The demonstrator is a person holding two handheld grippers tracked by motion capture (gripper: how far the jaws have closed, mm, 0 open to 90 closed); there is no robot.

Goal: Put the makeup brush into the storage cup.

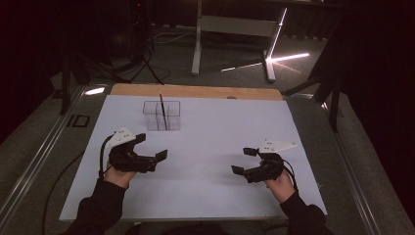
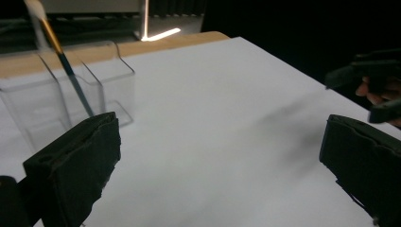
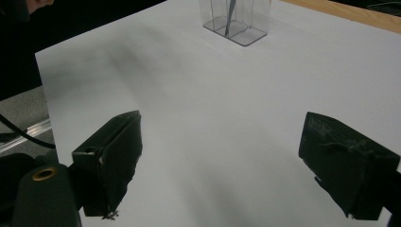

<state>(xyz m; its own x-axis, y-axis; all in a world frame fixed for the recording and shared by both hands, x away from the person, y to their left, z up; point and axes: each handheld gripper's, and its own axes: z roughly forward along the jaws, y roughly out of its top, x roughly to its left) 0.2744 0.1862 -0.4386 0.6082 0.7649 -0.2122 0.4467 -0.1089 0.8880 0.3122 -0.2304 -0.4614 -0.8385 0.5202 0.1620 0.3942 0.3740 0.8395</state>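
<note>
A clear plastic organiser (image 1: 162,115) with compartments stands at the back of the white sheet, with a thin paintbrush (image 1: 162,110) upright in it. The left gripper view has the organiser (image 2: 61,99) close ahead at the left, and the brush (image 2: 66,71) leans in it with its pale tip up. My left gripper (image 1: 150,146) is open just in front of the organiser, nothing between its jaws. At the front right my right gripper (image 1: 243,160) is open over bare sheet, also holding nothing. In the right gripper view the organiser (image 3: 236,19) is far ahead.
A white sheet (image 1: 205,142) covers a wooden table whose bare edge (image 1: 195,91) runs along the back. Table legs and a tripod stand on the dark floor beyond. Metal rails run along both sides of the table.
</note>
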